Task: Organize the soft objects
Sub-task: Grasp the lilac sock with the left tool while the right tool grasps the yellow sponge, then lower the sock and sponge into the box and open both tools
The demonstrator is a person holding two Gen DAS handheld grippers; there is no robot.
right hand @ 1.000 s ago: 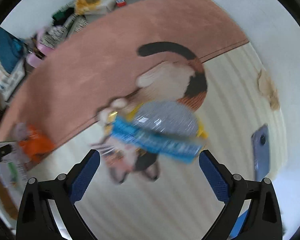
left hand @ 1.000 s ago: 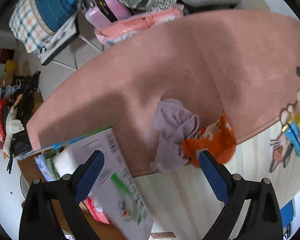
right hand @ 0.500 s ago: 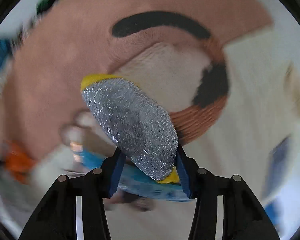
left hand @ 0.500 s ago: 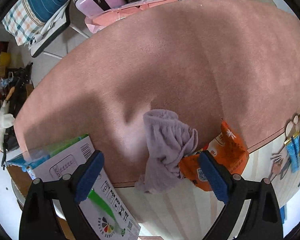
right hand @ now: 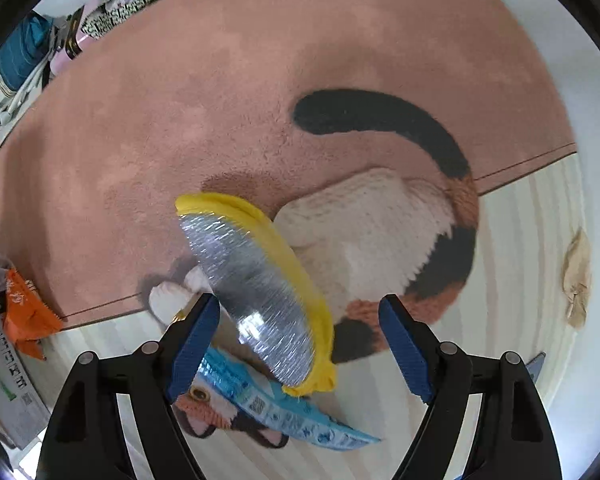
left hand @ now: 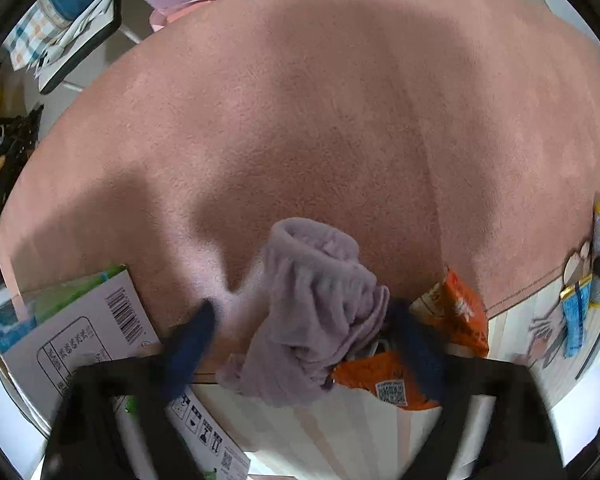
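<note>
Pink carpet (left hand: 340,100) with a cat picture fills the left wrist view, edged by a pale striped band toward the camera; the left gripper (left hand: 300,344) is motion-blurred, its jaws spread wide and holding nothing; the crumpled lilac cloth (left hand: 312,312) lies between them, reaching from just ahead of the tips back toward the camera, and whether either blue pad touches it cannot be told through the blur; an orange packet (left hand: 452,320) lies partly under the cloth and behind the right-hand jaw; a white printed carton (left hand: 84,328) sits beside and partly under the left-hand jaw; clutter of bags and fabric lies far ahead past the carpet's edge.

Pink carpet (right hand: 180,100) and the woven cat again fill the right wrist view; the right gripper (right hand: 300,344) has its jaws wide apart with nothing gripped; a yellow-rimmed silver scrubbing pad (right hand: 256,288) stands tilted between them, nearer the left-hand jaw, its upper end reaching ahead of the tips; contact with that jaw cannot be judged; a blue printed packet (right hand: 276,408) lies below the pad, close to the camera; the orange packet (right hand: 24,316) lies far off to the left.
</note>
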